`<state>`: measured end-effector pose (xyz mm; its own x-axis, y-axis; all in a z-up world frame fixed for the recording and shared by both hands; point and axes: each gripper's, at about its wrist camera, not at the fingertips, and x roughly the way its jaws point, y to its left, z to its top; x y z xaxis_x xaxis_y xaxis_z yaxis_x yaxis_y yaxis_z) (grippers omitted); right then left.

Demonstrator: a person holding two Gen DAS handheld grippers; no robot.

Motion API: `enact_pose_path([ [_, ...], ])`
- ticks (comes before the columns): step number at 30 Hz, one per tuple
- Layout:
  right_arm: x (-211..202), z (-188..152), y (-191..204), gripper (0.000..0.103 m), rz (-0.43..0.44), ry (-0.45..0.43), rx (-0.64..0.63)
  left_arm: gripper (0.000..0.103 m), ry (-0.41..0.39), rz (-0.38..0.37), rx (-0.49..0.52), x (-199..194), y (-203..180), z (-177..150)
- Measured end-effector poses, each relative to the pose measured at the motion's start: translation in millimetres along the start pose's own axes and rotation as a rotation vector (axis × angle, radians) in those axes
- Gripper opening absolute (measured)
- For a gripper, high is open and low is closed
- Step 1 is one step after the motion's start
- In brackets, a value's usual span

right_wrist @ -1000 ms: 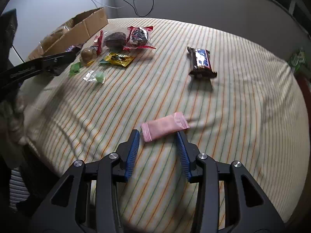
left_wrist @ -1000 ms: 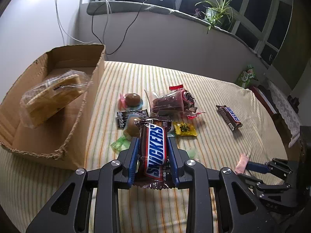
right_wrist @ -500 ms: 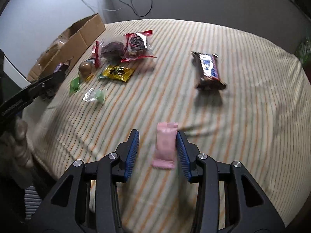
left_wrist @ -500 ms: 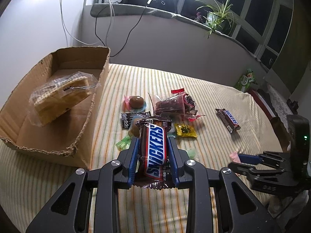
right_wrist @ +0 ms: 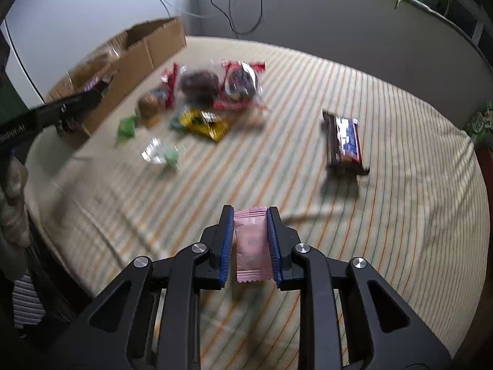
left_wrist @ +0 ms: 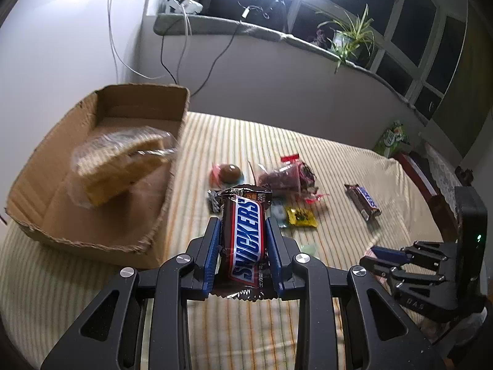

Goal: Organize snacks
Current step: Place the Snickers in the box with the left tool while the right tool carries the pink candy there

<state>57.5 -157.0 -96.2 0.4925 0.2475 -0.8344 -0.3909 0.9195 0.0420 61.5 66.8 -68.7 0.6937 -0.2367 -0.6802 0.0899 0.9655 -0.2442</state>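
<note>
The Snickers bar (left_wrist: 245, 240) is pinched lengthwise between the fingers of the left gripper (left_wrist: 243, 248), held above the striped bed (left_wrist: 339, 160) just short of the cardboard box (left_wrist: 101, 225); the pink wrapped snack (right_wrist: 253, 246) sits clamped in the right gripper (right_wrist: 251, 243), whose fingers have just been closing on it; both packets look lifted clear of the sheet.

The risks, as I judge them: the glossy Snickers wrapper could slide out of the blue pads if the hand tilts further down; the pink packet is soft, so a hard squeeze may crush it, a loose one may drop it; the box's torn near wall could catch the bar on a low approach and shove the box; the bagged cake (left_wrist: 123, 166) already fills much of the box, leaving free floor mostly toward its near end.

Room to move: the loose pile of sweets (right_wrist: 212, 101) lies between the right gripper and the box, so a low sweep would scatter it; the second chocolate bar (right_wrist: 343, 141) lies well apart on open sheet; the bed edge falls away close below both grippers, and a dropped packet could roll off.
</note>
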Motion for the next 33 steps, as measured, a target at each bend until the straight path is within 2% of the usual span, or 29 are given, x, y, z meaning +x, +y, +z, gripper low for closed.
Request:
enact_pose_path([
  [9,-19,61,25,0.022,0.070,-0.115,-0.042,0.028,-0.059,0.052,-0.040,-20,30,15],
  [16,-19,120,67,0.022,0.141,-0.189,-0.105,0.028,-0.090,0.112,-0.091,-31,64,20],
  [25,6,186,120,0.022,0.212,-0.210,-0.202,0.028,-0.110,0.167,-0.142,-35,100,25],
  [33,41,210,154,0.022,0.235,-0.173,-0.246,0.028,-0.117,0.195,-0.161,-34,116,30],
])
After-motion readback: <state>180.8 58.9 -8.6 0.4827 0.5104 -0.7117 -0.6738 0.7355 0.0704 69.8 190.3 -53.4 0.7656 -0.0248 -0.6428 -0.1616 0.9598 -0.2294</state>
